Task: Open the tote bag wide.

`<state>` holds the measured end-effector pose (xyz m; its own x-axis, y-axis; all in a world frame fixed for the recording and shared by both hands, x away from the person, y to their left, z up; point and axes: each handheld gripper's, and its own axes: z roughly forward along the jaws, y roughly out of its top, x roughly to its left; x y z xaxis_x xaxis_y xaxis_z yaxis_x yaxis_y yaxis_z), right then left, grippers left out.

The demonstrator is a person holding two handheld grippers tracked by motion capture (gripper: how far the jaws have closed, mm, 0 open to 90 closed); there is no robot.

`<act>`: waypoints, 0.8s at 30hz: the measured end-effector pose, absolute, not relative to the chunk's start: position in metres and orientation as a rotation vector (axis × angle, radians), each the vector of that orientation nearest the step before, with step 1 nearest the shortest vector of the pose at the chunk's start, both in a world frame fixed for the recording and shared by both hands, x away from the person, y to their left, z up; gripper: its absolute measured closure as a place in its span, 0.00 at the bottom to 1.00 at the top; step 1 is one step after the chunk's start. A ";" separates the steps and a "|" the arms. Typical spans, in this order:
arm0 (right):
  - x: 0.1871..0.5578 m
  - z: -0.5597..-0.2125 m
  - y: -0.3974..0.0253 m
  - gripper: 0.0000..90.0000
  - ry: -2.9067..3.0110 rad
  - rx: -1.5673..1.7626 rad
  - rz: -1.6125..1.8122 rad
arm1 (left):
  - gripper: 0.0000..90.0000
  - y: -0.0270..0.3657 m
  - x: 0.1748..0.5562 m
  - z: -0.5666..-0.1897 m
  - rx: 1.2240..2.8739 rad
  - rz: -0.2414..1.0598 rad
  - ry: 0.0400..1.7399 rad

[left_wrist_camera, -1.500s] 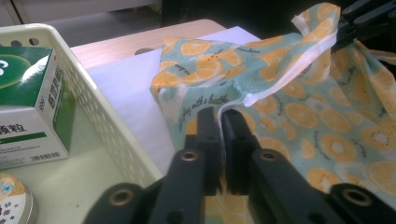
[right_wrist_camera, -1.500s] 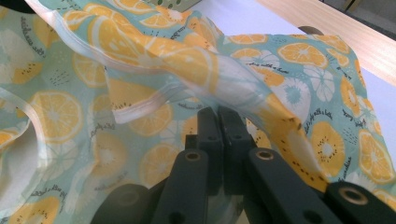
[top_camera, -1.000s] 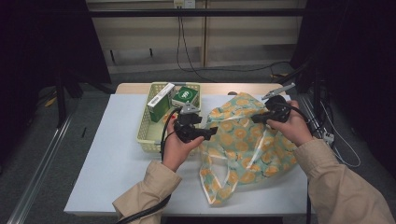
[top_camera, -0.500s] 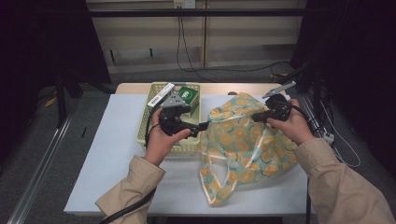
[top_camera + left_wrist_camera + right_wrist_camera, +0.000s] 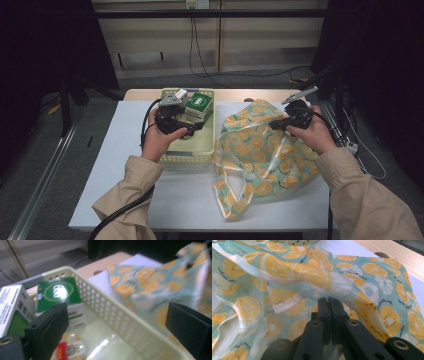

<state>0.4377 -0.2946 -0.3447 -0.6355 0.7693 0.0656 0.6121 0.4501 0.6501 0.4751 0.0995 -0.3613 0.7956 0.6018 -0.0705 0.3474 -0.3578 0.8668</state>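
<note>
Pale-green basket (image 5: pixel 191 159) — green box (image 5: pixel 199 105), white box (image 5: pixel 11 307), round packet (image 5: pixel 70 350) inside

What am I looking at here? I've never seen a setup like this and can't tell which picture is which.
A person sits at a table and holds a hand-held black two-jaw gripper in each hand, in place of a robot arm. The wide picture comes from a fixed camera above, looking down on the white table. The other two come from small cameras riding on each gripper, looking along its jaws.

On the table stand a pale green perforated plastic basket and, beside it, a translucent teal bag printed with orange slices. The basket holds a green and white carton, a white box and a red and yellow packet.

The left gripper hovers over the basket with its jaws wide open. The right gripper is shut on the bag's edge.
</note>
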 end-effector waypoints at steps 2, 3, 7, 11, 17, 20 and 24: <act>0.438 -0.343 -0.295 0.99 2.459 1.206 0.958 | 0.06 0.100 0.479 -0.365 2.000 0.329 0.702; 0.438 -0.342 -0.296 0.99 2.459 1.208 0.961 | 0.06 0.102 0.484 -0.370 1.998 0.326 0.701; 0.439 -0.340 -0.297 0.99 2.450 1.201 0.964 | 0.05 0.104 0.490 -0.376 2.004 0.316 0.709; 0.439 -0.340 -0.295 0.99 2.457 1.200 0.961 | 0.05 0.108 0.496 -0.384 2.015 0.324 0.726; 0.440 -0.341 -0.295 0.99 2.457 1.201 0.966 | 0.06 0.106 0.506 -0.395 2.055 0.313 0.734; 0.440 -0.342 -0.294 0.99 2.455 1.201 0.970 | 0.06 0.105 0.510 -0.400 2.082 0.312 0.735; 0.440 -0.342 -0.292 0.99 2.464 1.192 0.965 | 0.06 0.103 0.514 -0.409 2.123 0.299 0.746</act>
